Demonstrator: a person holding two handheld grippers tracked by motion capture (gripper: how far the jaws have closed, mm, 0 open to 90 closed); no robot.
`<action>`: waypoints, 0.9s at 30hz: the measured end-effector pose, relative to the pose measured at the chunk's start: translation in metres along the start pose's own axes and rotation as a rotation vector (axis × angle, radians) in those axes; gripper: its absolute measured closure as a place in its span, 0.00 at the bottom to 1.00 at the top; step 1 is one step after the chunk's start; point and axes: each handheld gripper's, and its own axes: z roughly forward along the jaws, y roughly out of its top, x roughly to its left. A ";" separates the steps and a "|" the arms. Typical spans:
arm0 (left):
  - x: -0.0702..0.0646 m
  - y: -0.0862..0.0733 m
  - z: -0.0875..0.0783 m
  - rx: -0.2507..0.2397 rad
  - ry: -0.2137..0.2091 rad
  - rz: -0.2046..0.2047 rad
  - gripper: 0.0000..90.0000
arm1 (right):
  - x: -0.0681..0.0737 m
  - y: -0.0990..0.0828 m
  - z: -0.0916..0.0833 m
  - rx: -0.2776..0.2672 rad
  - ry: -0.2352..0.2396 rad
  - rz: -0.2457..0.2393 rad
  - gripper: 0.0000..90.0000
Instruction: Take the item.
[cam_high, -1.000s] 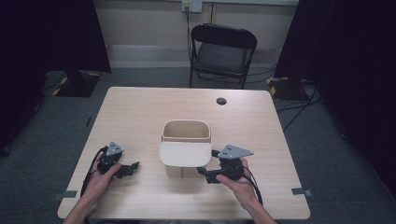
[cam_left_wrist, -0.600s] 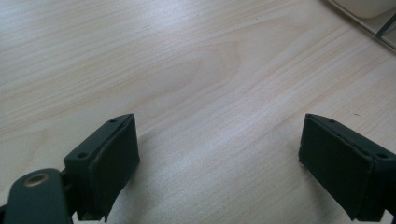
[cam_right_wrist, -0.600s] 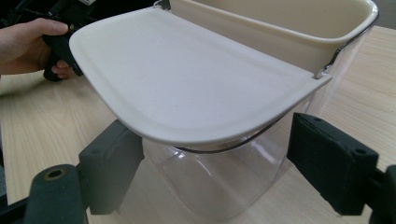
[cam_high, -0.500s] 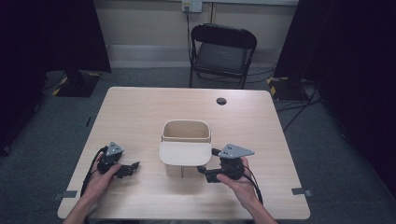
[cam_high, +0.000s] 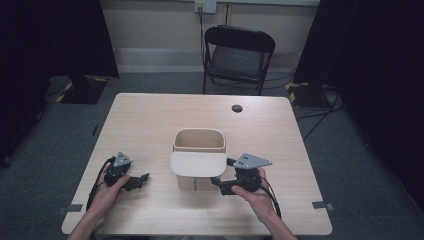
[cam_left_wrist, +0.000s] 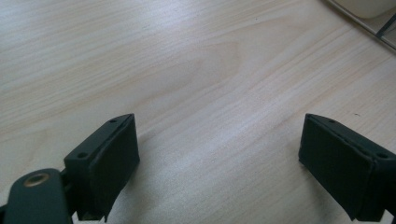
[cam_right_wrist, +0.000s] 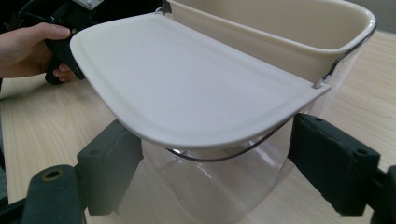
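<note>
Both sets of jaws stand wide apart and hold nothing: in the left gripper view the two black pads frame only bare wood, and in the right gripper view they frame the near side of a small bin without touching it. That cream bin (cam_high: 198, 150) sits near the middle of the wooden table (cam_high: 150, 120), a clear-walled container with a cream inner bucket (cam_right_wrist: 280, 28), its flat cream lid (cam_right_wrist: 187, 88) swung open toward the person and jutting out level over the tabletop, with a thin wire bail (cam_right_wrist: 224, 156) curving below its front edge. The right gripper (cam_high: 223, 186) lies low on the table just beside the bin's front right, under the lid's overhang; the left gripper (cam_high: 141, 180) rests well to the bin's left, pointed toward it, with the person's left hand (cam_right_wrist: 28, 49) wrapped round its grip. By my reading the work is at the approach stage, with the lid as the likely target and no contact made yet. The next move would seem to call for raising the right gripper until its pads bracket the lid's front rim, then closing gently, since the rim is thin and smooth and could slip out. The left gripper may need to come in and steady the clear body so the light bin does not slide or tip.
</note>
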 end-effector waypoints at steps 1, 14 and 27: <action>0.000 0.000 0.000 0.000 0.000 0.000 0.13 | 0.000 0.000 0.000 -0.001 0.000 -0.001 0.19; 0.000 0.000 0.000 0.000 0.000 0.000 0.13 | -0.001 0.003 -0.001 -0.007 -0.005 0.003 0.18; 0.000 0.000 0.000 0.000 0.000 0.000 0.13 | -0.002 0.003 -0.002 -0.011 -0.007 0.006 0.19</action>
